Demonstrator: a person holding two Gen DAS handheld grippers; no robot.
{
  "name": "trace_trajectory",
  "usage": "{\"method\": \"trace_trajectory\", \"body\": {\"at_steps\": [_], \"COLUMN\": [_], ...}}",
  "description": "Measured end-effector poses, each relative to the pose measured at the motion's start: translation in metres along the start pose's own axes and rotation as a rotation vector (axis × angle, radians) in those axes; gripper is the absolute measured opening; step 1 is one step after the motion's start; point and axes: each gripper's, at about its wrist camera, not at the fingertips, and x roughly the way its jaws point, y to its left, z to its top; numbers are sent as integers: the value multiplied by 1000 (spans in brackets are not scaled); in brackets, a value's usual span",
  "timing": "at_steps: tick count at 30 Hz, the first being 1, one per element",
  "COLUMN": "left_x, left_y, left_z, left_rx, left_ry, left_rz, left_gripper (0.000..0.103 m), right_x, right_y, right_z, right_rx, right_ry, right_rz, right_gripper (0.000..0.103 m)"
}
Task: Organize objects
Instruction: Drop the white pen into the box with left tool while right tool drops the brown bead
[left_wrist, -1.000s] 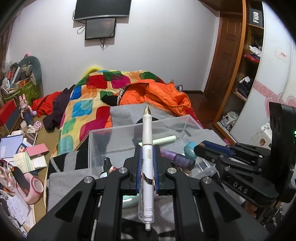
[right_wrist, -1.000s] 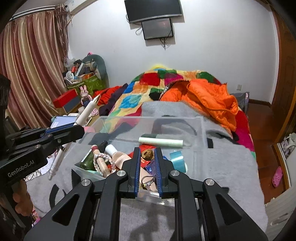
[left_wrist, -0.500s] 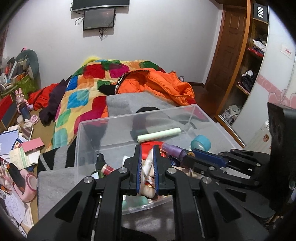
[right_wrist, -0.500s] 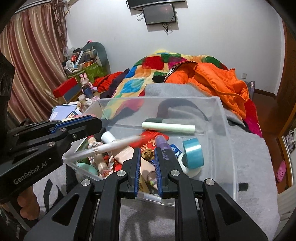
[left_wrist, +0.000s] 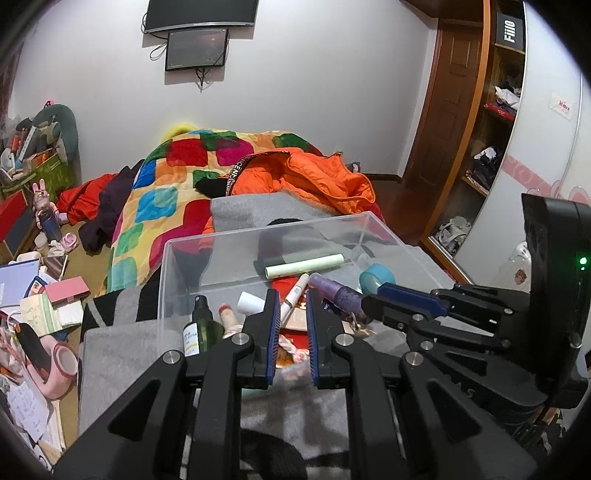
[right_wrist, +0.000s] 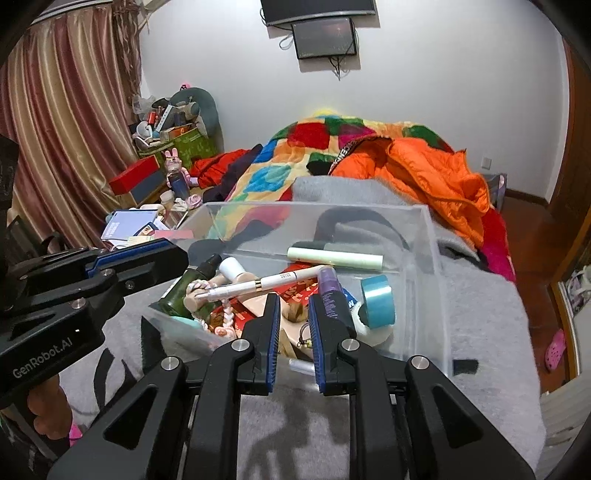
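Observation:
A clear plastic box (left_wrist: 258, 230) (right_wrist: 314, 205) stands on a grey blanket on the bed. A white pen (left_wrist: 301, 284) (right_wrist: 266, 284) lies loose on the pile inside it. Around the pen are a pale green tube (right_wrist: 334, 258), a teal tape roll (right_wrist: 376, 301), a purple bottle (right_wrist: 330, 291) and a dark green bottle (right_wrist: 188, 280). My left gripper (left_wrist: 290, 295) hovers at the box's near rim. Its jaws are opening and nothing sits between them. My right gripper (right_wrist: 293, 299) hangs beside it over the box, jaws also opening, with nothing in them.
A patchwork quilt (left_wrist: 162, 192) and an orange jacket (left_wrist: 306, 177) cover the bed behind the box. Books, boxes and a pink tape roll (left_wrist: 61, 365) clutter the floor at the left. A wooden door and wardrobe shelves (left_wrist: 491, 122) stand at the right.
A second ago my left gripper held the white pen upright. It tipped forward over the box, let go, and the pen now lies in the box. Both grippers' jaws have parted slightly.

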Motion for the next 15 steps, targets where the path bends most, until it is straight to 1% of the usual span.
{"method": "trace_trajectory", "body": {"at_steps": [1,2,3,4,5,6,8,10,11,15], "left_x": [-2,-5,-7,-10,-13,-16,-22,-27,-30,-43], "left_y": [0,-1,-2,-3,-4,-4,-5,-3,-2,-4], "left_z": [-1,-2,-4,-6,-7,-8,-11,-14,-15,-22], "left_rx": [-2,-2,0,2,3,3,-1,-7,-9,-9], "left_ry": [-3,-7,-12,-18,-25,-34,-47,-53,-56,-78], "left_rz": [0,4,8,17,27,38,49,53,56,68], "left_gripper": [16,23,31,34,41,48,54,56,57,71], "right_x": [-4,-9,-13,-17,-22,-26,-34,-40,-43,-55], "right_y": [1,2,3,4,6,7,9,10,11,13], "right_z": [0,-1,-1,-2,-2,-2,-4,-5,-5,-8], "right_rx": [-5,-12,-17,-23,-31,-35,-47,-58,-63,-68], "right_ry": [-7,-18,-27,-37,-52,-62,-87,-105,-112,-129], "right_rz": [-5,-13,-20,-29,-43,-53,-73,-88,-95,-104], "right_gripper": [21,26,29,36,43,46,56,60,60,62]}}
